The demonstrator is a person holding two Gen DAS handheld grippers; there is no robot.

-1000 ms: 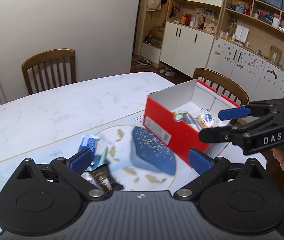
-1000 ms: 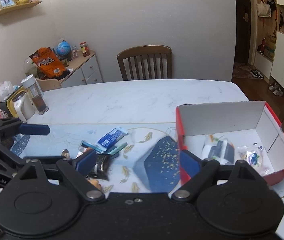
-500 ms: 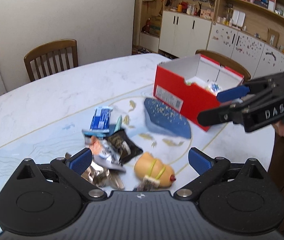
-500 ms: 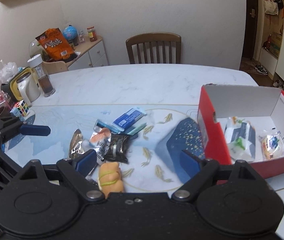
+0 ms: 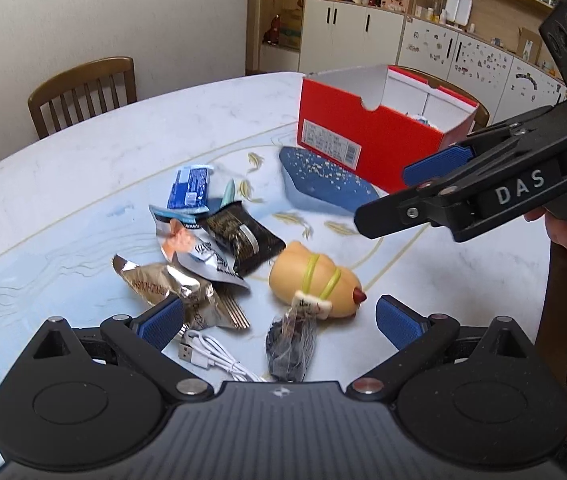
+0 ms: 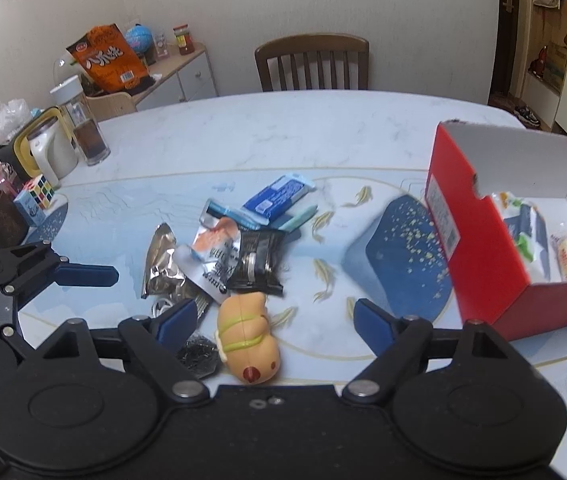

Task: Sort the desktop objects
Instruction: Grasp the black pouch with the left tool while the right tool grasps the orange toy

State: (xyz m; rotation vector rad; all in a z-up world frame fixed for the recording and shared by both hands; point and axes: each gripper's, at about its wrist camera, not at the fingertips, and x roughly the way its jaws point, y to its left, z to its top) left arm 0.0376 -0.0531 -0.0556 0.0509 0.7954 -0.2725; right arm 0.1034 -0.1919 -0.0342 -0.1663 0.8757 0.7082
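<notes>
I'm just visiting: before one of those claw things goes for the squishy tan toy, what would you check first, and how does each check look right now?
1. Right gripper open, empty: ok.
2. Left gripper open, empty: ok.
3. Tan toy free of the wrappers: ok, though the dark mesh bundle lies against it.
4. Toy between the right fingers: ok, roughly.
5. Red box open, with room: ok.
6. White cable clear of the toy: ok.
</notes>
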